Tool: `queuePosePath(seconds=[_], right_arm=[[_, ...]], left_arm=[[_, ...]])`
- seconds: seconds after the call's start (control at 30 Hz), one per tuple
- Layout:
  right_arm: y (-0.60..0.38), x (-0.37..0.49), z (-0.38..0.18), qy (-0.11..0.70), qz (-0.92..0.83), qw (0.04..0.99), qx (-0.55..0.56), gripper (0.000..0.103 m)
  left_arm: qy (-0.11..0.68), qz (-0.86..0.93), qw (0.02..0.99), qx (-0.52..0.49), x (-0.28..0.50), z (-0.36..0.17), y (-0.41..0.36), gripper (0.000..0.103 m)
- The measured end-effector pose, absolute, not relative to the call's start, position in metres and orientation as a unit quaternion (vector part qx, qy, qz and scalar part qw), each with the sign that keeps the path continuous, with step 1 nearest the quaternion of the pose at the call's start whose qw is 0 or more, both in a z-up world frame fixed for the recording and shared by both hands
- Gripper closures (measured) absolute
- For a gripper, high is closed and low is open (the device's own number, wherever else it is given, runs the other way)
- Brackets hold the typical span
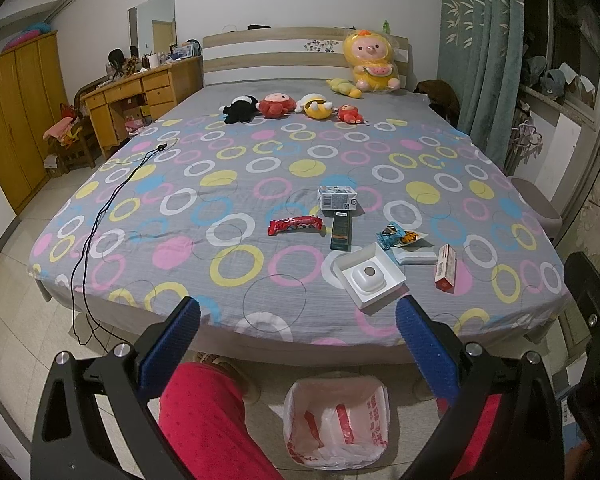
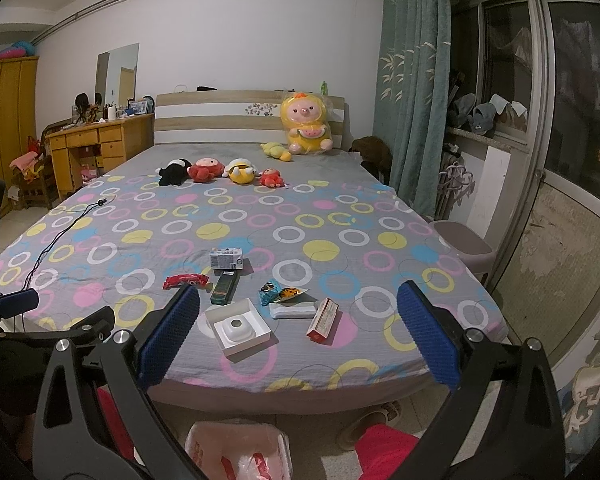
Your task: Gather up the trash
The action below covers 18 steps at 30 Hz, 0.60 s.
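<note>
Both grippers hang before the foot edge of the bed, jaws spread, holding nothing.

Left gripper point(image 1: 298, 330) and right gripper point(image 2: 298, 316) face the bed point(image 1: 228, 240). Near its foot edge lie a red wrapper point(image 1: 295, 225), a small carton point(image 1: 337, 197), a dark box point(image 1: 341, 232), a white tray point(image 1: 369, 276), a snack packet point(image 1: 398, 237) and a red-white box point(image 1: 445, 268). A bag-lined bin point(image 1: 336, 420) stands on the floor below.

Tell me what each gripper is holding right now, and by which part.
Nothing is held. The left gripper and right gripper are both open and empty, above the bed's near edge.
</note>
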State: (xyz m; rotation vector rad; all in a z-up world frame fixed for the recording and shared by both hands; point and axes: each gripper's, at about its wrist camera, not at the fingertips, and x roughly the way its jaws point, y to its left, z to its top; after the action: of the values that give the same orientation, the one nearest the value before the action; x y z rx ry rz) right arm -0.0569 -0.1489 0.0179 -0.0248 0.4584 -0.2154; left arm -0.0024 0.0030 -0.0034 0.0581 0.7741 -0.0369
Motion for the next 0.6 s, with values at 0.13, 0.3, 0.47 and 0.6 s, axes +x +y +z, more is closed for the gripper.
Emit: queuePosePath(seconds=[0.13,0.3,0.47,0.6], right_arm=[[-0.148,-0.057,0.018,0.227,-0.104,0.968,-0.012,0.006],[-0.141,-0.056,0.015,0.228,-0.103,0.968,-0.012,0.006],[-0.135,-0.056,0.008,0.234,-0.1,0.967,-0.011,0.006],[-0.144,-0.05,0.004,0.24,-0.098,0.966,-0.01,0.006]], left_arm=[[0.381,-0.023,0.924,0.024,-0.002,-0.004,0.004,0.007],[0.381,-0.026,0.924,0.02,-0.002,-0.005,0.002,0.007],[0.381,-0.027,0.924,0.019,-0.002,-0.006,0.001,0.007],[0.381,-0.029,0.924,0.019,-0.002,-0.007,-0.001,0.007]])
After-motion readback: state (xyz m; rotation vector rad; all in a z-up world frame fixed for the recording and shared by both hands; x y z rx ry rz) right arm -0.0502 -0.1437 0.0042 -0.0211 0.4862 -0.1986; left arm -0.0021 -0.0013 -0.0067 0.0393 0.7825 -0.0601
